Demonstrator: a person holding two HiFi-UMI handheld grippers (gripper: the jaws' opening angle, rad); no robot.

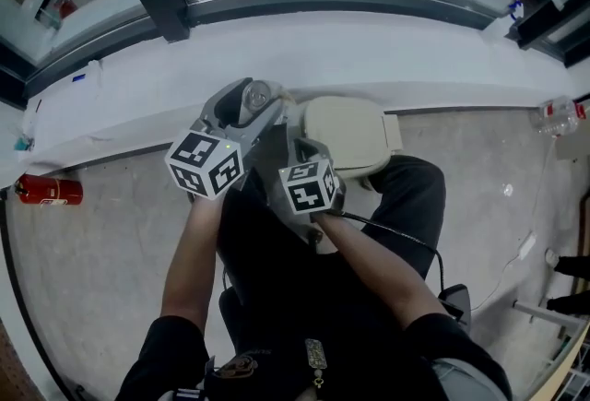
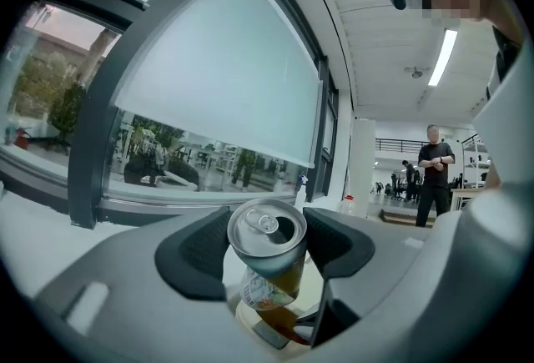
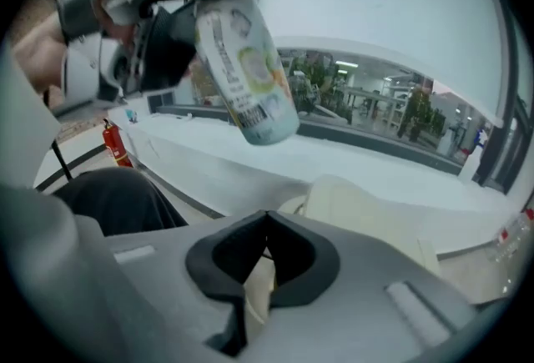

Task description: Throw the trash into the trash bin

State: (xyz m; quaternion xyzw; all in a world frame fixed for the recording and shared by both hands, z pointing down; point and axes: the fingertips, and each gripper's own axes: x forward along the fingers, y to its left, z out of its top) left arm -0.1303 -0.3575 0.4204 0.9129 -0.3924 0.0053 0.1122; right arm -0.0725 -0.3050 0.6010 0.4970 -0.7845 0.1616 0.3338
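Note:
A drink can [image 1: 251, 97] with an open top is clamped between the pads of my left gripper [image 1: 247, 109]. In the left gripper view the can [image 2: 267, 246] fills the gap between the jaws. It hangs in the air to the left of a cream trash bin [image 1: 369, 174] with a flat lid [image 1: 346, 134]. My right gripper [image 1: 304, 158] sits at the lid's near left edge. In the right gripper view its jaws [image 3: 265, 226] meet tip to tip with a thin cream lid edge [image 3: 259, 286] in the slit. The can [image 3: 246, 73] hangs above them.
A white ledge [image 1: 304, 49] runs under the windows behind the bin. A red fire extinguisher [image 1: 48, 191] lies on the floor at the left. A plastic bottle [image 1: 558, 113] stands at the right. A cable [image 1: 406, 247] trails from the right gripper. People [image 2: 434, 173] stand far off.

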